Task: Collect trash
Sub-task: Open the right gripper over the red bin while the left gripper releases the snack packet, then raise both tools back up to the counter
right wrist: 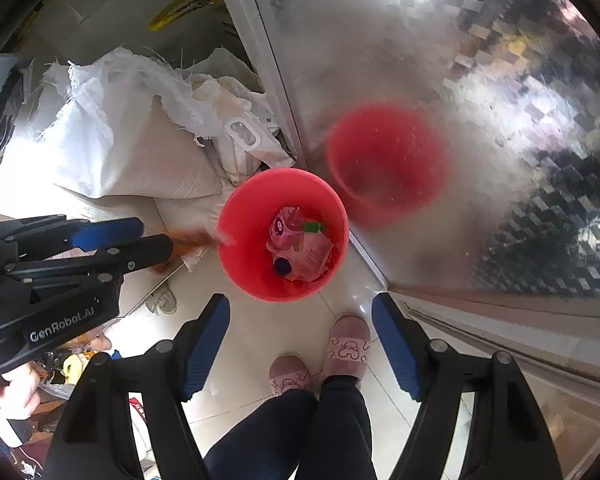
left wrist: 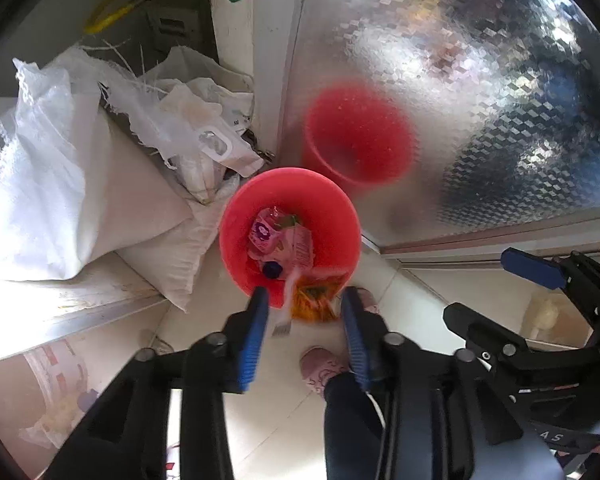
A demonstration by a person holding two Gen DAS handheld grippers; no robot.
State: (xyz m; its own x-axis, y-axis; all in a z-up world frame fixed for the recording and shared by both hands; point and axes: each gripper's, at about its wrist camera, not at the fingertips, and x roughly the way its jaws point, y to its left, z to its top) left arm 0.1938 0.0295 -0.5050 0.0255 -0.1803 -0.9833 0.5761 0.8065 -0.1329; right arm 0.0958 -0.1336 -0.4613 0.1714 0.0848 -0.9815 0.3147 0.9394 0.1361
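A red bucket (left wrist: 320,200) stands on the tiled floor and holds pink packets (left wrist: 278,236) and a blue cap (left wrist: 271,269). My left gripper (left wrist: 306,304) points straight down over its near rim. A blurred orange wrapper (left wrist: 314,300) hangs loose between the blue pads (left wrist: 256,328), touching neither one. The right wrist view shows the same bucket (right wrist: 244,208), the left gripper (right wrist: 152,240) and the wrapper (right wrist: 190,244) beside the rim. My right gripper (right wrist: 300,316) hangs open over the floor in front of the bucket, with nothing between its fingers.
White woven sacks (left wrist: 60,184) are heaped left of the bucket. A patterned glass door (left wrist: 480,100) on the right reflects the bucket as a red blur. The person's pink slippers (right wrist: 346,344) stand on the tiles just in front of the bucket.
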